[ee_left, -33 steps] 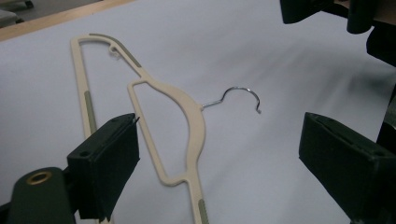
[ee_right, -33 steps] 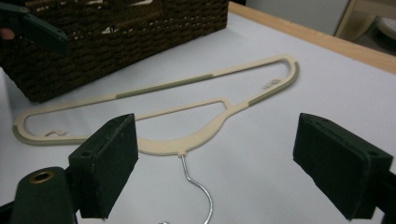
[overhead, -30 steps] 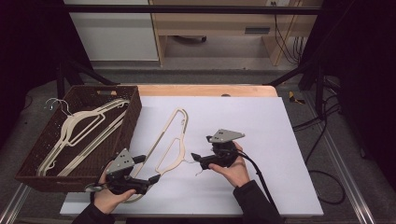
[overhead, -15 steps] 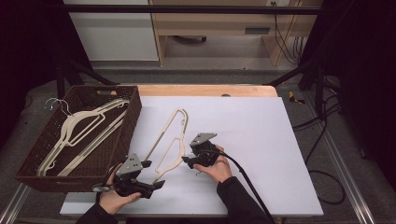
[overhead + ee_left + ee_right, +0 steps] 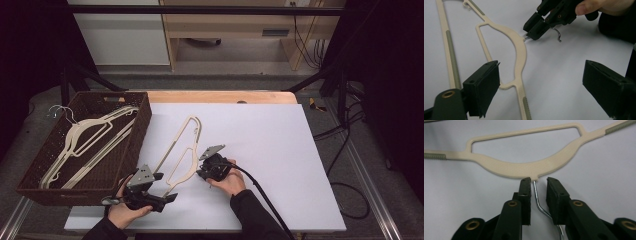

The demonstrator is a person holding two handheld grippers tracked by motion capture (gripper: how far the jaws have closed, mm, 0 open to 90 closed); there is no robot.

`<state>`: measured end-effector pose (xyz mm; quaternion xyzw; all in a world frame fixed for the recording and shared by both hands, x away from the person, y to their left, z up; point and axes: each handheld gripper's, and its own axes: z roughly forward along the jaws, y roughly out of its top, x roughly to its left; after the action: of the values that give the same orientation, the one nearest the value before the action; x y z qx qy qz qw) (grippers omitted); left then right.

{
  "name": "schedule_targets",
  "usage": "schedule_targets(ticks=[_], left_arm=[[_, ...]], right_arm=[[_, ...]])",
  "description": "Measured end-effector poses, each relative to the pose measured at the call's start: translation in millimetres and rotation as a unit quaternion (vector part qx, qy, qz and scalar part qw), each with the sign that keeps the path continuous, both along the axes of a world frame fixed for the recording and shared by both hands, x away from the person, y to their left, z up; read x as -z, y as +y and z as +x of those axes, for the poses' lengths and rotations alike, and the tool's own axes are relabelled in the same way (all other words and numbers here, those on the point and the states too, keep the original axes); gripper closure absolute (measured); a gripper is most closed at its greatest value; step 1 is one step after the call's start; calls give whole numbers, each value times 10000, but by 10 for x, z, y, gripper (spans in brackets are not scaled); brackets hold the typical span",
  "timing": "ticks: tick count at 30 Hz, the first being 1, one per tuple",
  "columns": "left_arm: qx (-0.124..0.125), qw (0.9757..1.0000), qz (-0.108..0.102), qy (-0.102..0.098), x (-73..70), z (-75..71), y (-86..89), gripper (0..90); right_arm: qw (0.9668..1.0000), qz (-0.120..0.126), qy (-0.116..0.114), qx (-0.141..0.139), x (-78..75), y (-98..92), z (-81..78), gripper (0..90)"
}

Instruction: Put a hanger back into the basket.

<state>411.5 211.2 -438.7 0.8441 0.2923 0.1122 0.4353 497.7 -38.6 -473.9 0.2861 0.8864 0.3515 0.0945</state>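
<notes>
Desk | Your right gripper (image 5: 537,182) had just been closing, its jaws straddling the cream hanger's (image 5: 182,150) wire hook (image 5: 537,197), not yet pinching | hanger flat on white desk (image 5: 280,150), running away toward the basket | left gripper (image 5: 541,82) spread, nearby.

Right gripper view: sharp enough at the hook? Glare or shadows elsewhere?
Right gripper view: thin metal hook and cream plastic hanger sharp, near jaw bases soft. Left gripper view: own jaws blurred, soft shadow under right gripper. High view: white table evenly lit, surroundings dark, no glare.
</notes>
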Motion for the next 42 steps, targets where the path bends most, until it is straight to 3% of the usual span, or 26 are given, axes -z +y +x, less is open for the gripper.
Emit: schedule_targets(ticks=[8,15,20,23,28,32,34,42], left_arm=[[10,10000,1,24,14,12,-5,142],[36,10000,40,45,34,40,-39,145],[-1,9999,115,61,39,105,-93,161],[-103,9993,337,123,37,209,-173,164],[-160,9985,481,211,50,318,-265,187],[-118,9977,611,264,78,407,-358,262],[-55,9968,711,365,116,470,-419,284],[-31,9924,1156,415,195,567,-535,420]], right_arm=[[9995,-175,-127,-217,-4,17,-22,872],[9993,78,233,-287,-2,-37,60,891],[9992,89,228,-307,-27,-40,57,892],[9990,119,228,-366,-102,-56,41,893],[9991,37,190,-387,-182,-23,14,893],[9991,2,191,-387,-248,-9,7,894],[9991,46,215,-365,-282,4,-1,894],[9989,9,191,-424,-332,16,-17,894]])
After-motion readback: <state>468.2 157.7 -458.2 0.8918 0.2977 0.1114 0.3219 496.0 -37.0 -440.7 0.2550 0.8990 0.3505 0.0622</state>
